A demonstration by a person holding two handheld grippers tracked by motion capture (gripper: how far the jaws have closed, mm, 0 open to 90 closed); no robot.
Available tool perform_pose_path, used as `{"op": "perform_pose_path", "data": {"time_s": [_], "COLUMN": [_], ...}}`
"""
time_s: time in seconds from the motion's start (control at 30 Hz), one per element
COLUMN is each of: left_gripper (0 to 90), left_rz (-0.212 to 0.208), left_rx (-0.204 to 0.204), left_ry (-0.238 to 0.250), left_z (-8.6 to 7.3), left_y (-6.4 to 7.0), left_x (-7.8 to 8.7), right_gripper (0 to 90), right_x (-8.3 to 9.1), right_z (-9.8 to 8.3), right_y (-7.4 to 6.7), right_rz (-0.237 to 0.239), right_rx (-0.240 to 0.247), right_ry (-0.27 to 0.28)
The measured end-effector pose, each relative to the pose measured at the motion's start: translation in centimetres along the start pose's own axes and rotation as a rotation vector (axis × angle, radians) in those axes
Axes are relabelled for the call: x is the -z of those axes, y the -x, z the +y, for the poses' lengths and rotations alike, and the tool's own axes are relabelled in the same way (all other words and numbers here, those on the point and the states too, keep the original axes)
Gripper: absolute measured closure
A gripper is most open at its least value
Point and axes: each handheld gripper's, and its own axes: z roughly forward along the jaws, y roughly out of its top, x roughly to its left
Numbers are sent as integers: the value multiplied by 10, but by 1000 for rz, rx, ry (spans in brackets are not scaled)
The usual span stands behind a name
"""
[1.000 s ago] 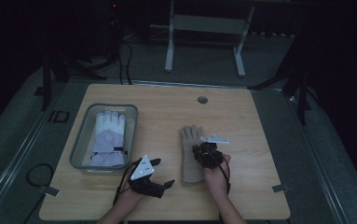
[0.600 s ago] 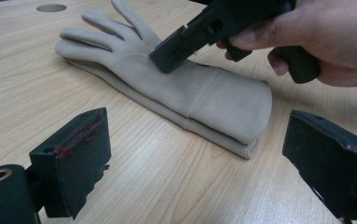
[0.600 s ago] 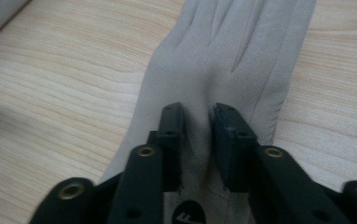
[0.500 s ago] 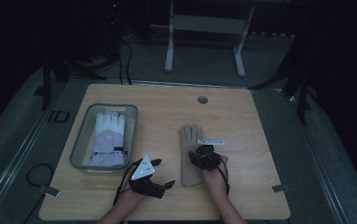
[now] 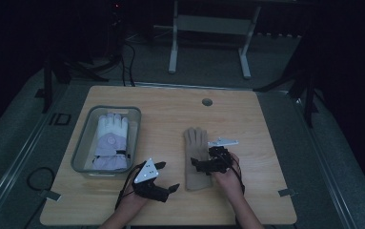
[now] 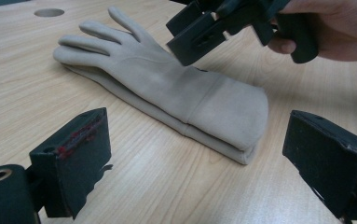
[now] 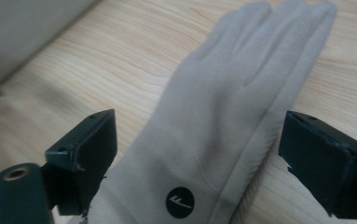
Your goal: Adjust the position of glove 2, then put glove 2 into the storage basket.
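- The beige glove (image 5: 195,157) lies flat on the table (image 5: 266,124), fingers pointing away from the person, cuff nearest them, well right of the bin (image 5: 82,143).
- A pale glove (image 5: 111,140) lies in that bin already, so the step in hand looks like laying out or moving the beige one.
- The right gripper (image 5: 200,165) sits low over the glove's palm; its jaws have just been opening and now stand wide to either side of the cloth, pressing on nothing.
- In the right gripper view the glove (image 7: 227,121) runs up between the jaws, a round black logo (image 7: 180,201) near the bottom edge.
- The left gripper (image 5: 173,187) waits just left of the cuff, jaws spread wide and empty; its own view shows the cuff (image 6: 232,119) folded double ahead.
- To grip well, close on an edge or a pinched fold, not flat cloth: pads pushed straight down would slide.
- The cuff's thick doubled edge is the safest bite.
- Lift slowly so the fingers trail and do not fold under.
- Whether the right jaws brush the cloth is hard to tell from above; probably just clear.
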Motion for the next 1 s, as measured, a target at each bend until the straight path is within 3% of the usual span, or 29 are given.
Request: {"op": "perform_pose_path", "data": {"time_s": [0.03,0.1,0.17,0.27,0.33,0.4,0.47,0.6,0.67,0.77,0.97,1.0], "left_gripper": [76,76,76,76,76,76,76,76,76,85,124,141], "left_rz": [2,10,6,-14,-21,-30,-35,-49,-45,-72,-122,-132], "left_rx": [0,1,12,34,38,44,44,25,-3,-30,-91,-102], "left_ry": [2,-2,-4,-12,-16,-20,-30,-40,-54,-60,-81,-86], "left_z": [0,0,0,0,0,1,3,9,12,17,28,30], "left_y": [0,0,0,1,2,2,4,7,11,15,23,23], "left_x": [0,0,0,-2,-3,-5,-6,-8,-11,-14,-27,-31], "right_gripper": [126,152,152,149,145,135,130,116,117,139,248,299], "right_x": [1,6,11,21,24,30,33,37,36,35,29,27], "right_z": [0,0,1,0,0,0,-2,-5,-4,2,20,23], "right_y": [2,5,10,19,22,30,36,42,45,50,55,56], "right_rz": [19,-7,-3,-40,-29,-5,0,31,40,44,70,73], "right_rx": [8,37,60,131,141,100,73,46,32,7,-34,-46], "right_ry": [-3,12,17,74,73,27,16,21,19,28,39,45]}}
